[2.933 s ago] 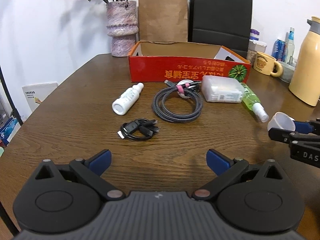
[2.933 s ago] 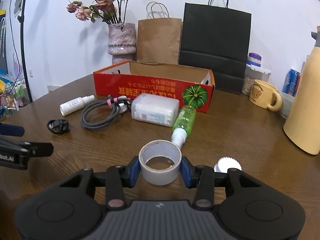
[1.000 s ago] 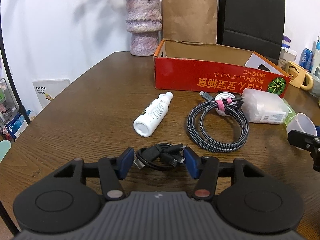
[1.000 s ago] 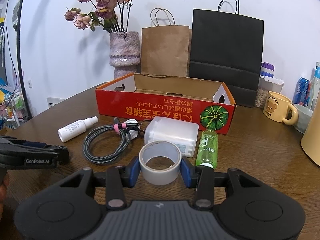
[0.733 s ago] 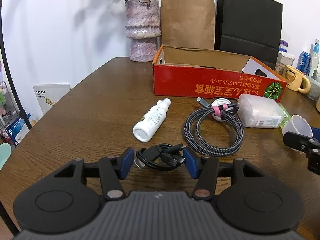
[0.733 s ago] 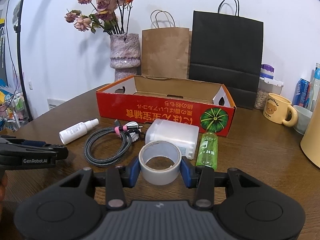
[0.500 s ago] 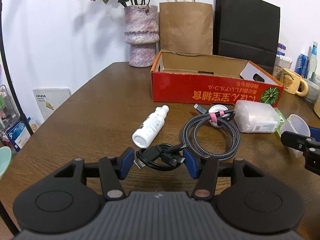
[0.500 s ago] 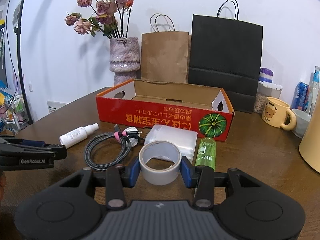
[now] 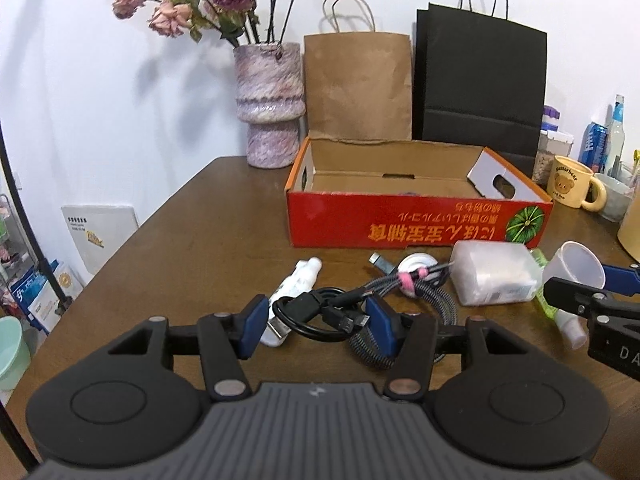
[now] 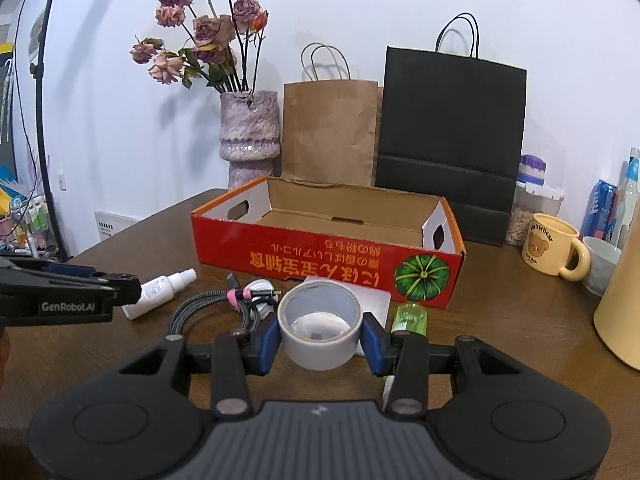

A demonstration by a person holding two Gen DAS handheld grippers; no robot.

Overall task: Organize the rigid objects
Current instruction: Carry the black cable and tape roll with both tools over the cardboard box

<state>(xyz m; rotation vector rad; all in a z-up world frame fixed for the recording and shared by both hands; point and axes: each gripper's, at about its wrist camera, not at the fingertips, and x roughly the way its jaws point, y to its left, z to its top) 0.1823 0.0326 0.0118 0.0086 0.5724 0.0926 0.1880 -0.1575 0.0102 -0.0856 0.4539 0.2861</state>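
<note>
My left gripper (image 9: 318, 316) is shut on a small black coiled cable (image 9: 320, 314) and holds it above the table, short of the open red cardboard box (image 9: 416, 224). My right gripper (image 10: 320, 338) is shut on a grey tape roll (image 10: 320, 324), also lifted, in front of the same box (image 10: 328, 256). On the table lie a white spray bottle (image 9: 298, 278), a braided grey cable (image 9: 416, 292) with a pink tie, a clear plastic case (image 9: 494, 276) and a green bottle (image 10: 410, 316). The right gripper and its tape roll (image 9: 576, 270) show at the right edge of the left wrist view.
A vase of dried roses (image 10: 248, 136), a brown paper bag (image 10: 330, 132) and a black paper bag (image 10: 452, 136) stand behind the box. A yellow bear mug (image 10: 550, 248), cans, jars and a cream flask (image 10: 622, 312) stand at the right. The table's left edge drops off near shelves.
The left gripper closed on the black cable and lifted it. Both grippers have risen and moved closer to the red box with their loads.
</note>
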